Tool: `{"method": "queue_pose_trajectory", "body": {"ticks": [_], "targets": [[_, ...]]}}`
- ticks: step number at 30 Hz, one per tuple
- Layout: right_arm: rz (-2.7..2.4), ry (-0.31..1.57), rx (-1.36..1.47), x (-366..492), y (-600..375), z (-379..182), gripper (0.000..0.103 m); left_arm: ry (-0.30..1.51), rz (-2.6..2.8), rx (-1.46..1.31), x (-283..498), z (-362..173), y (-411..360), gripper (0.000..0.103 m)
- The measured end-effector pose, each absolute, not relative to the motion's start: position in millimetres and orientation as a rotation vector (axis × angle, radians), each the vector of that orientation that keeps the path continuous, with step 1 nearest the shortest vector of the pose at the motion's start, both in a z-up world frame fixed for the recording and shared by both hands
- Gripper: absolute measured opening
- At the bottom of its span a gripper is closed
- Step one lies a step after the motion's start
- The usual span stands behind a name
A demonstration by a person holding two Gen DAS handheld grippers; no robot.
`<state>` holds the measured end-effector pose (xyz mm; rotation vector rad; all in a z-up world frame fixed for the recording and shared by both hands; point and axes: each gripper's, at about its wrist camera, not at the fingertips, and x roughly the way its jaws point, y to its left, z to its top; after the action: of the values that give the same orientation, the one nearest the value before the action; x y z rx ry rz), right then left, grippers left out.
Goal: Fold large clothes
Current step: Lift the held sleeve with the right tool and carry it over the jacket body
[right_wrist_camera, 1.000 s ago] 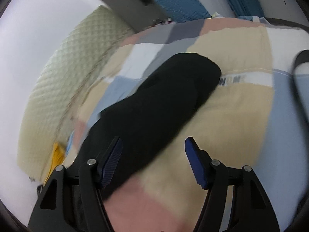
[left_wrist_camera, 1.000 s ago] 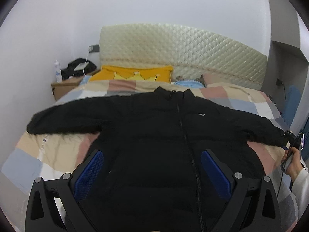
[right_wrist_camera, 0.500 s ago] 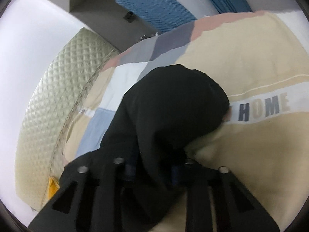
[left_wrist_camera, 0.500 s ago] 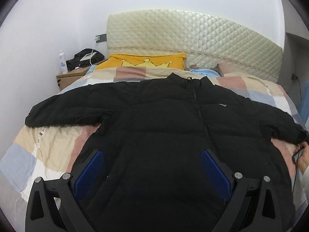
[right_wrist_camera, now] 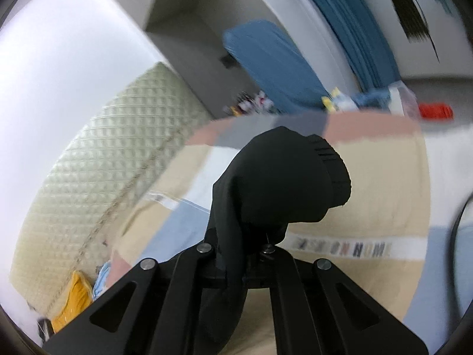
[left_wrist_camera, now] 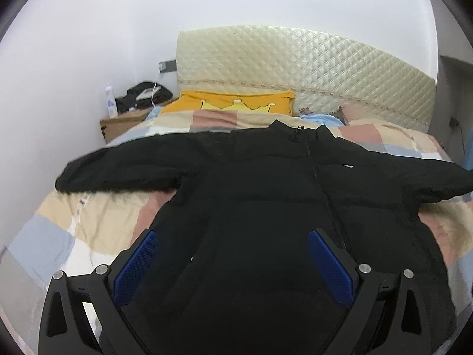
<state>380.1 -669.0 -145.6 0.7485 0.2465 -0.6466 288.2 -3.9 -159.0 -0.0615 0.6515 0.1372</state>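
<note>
We have the black jacket point(left_wrist_camera: 266, 207) laid front-up on the bed point(left_wrist_camera: 97, 224), zipper closed, collar toward the quilted headboard point(left_wrist_camera: 295, 65), both sleeves spread out sideways. Left tool point(left_wrist_camera: 230, 263) hovers over the lower body of the jacket, jaws wide, blue pads point(left_wrist_camera: 134, 266) apart, nothing between them.

Right tool point(right_wrist_camera: 239, 254) is clamped tight on the right sleeve point(right_wrist_camera: 280, 183) just behind the ribbed cuff point(right_wrist_camera: 334, 165); the fabric bunches up between the closed fingers and the cuff end sticks up clear of the patchwork bedspread point(right_wrist_camera: 369, 207). The right wrist view is blurred, so we judge the tool is in motion.

Step in hand, as we read it: fold the right sleeve in across the chest. To do it well:
- keep the grip firm, the padded fabric looks slippery
- carry the cuff in a low arc toward the zipper, not high, so the shoulder does not drag along
- crease at the shoulder seam, sleeve flat and straight on the body
- drop the left tool onto the torso near the right shoulder to pin it, we think that stops the whole jacket sliding

Risk: the bulky sleeve springs back once released; press it flat before letting go.
</note>
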Motion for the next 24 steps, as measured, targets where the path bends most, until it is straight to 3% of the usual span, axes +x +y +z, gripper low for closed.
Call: {"method": "queue_pose_trajectory", "body": {"ticks": [13,24], "targets": [[-0.555,0.234,0.205,399,-514,17,0.005,0.621,0.064,-0.088,245,-145,8,0.102],[-0.352,0.207,-0.044,419,-351,56,0.007,0.654,0.002,-0.168,236,-156,17,0.102]]}}
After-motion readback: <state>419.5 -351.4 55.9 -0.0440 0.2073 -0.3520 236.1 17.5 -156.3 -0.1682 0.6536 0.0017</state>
